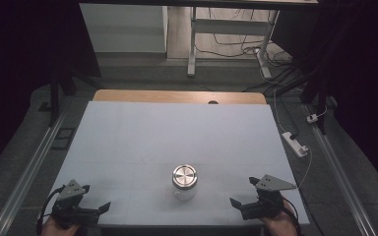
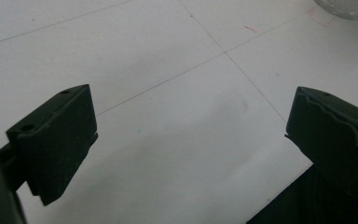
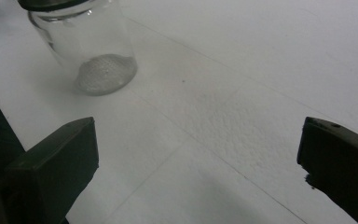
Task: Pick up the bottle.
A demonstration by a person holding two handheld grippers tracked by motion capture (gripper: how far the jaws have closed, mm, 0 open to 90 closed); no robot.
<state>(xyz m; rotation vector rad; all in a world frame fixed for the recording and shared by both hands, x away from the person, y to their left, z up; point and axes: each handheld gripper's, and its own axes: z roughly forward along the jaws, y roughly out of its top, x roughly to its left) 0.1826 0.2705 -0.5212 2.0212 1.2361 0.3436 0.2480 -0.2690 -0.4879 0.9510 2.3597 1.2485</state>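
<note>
A clear glass jar (image 1: 184,183) with a round metal lid stands upright on the white tabletop (image 1: 177,132), near its front edge and between my two hands. My left gripper (image 1: 95,198) rests at the front left corner, open, nothing between its jaws. In the left gripper view its jaws (image 2: 191,135) stand wide over bare table, with the jar's base (image 2: 345,7) at the far top right. My right gripper (image 1: 242,191) sits at the front right, open and empty. In the right gripper view the jar (image 3: 86,49) stands ahead to the upper left of the spread gripper (image 3: 198,149).
A strip of wooden table (image 1: 179,96) shows past the white sheet's far edge. A power strip (image 1: 295,143) and cables lie on the floor to the right. A desk frame (image 1: 193,44) stands farther back. Metal rails run along both sides.
</note>
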